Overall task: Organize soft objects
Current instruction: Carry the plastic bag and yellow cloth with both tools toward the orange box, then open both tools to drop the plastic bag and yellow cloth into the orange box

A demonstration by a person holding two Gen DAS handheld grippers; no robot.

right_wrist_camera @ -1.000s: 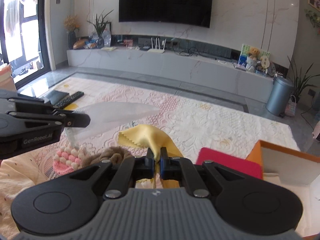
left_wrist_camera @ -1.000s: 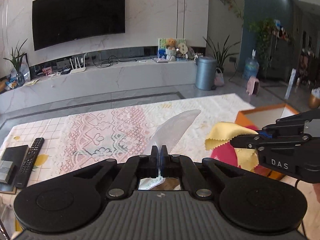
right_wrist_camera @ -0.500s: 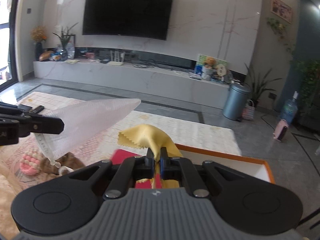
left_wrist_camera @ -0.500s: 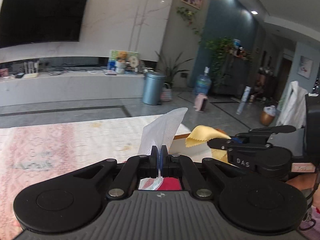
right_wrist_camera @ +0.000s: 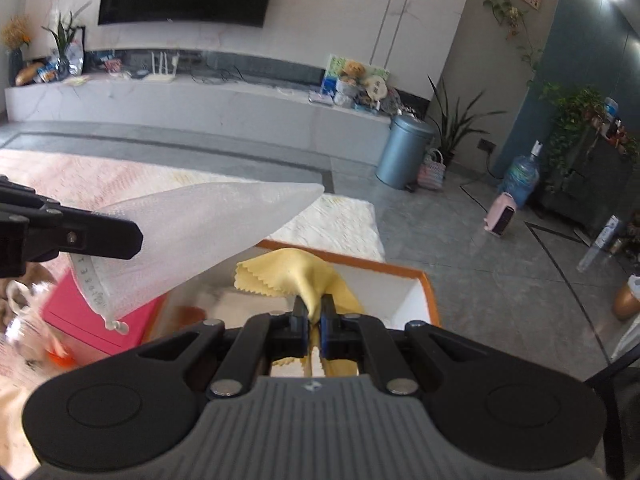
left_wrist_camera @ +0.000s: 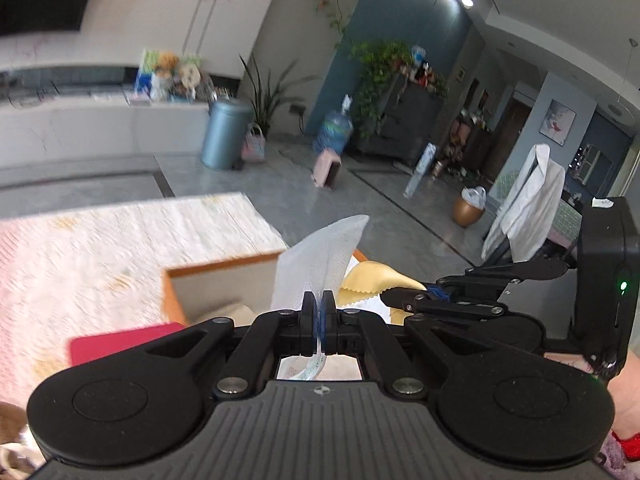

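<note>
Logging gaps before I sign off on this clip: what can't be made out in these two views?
- Orange-rimmed box floor: right wrist view, covered by the yellow cloth and right claw.
- White mesh cloth lower end: left wrist view, hidden behind the left claw.
- Pink and brown items at the left edge: right wrist view, motion-blurred, cut off.
- Lace tablecloth pattern: left wrist view, smeared by blur.

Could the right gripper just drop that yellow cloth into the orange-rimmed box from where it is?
Probably yes. The right gripper, shut on the yellow zigzag-edged cloth, seems poised over the open orange-rimmed box, with nothing visibly between them.
</note>
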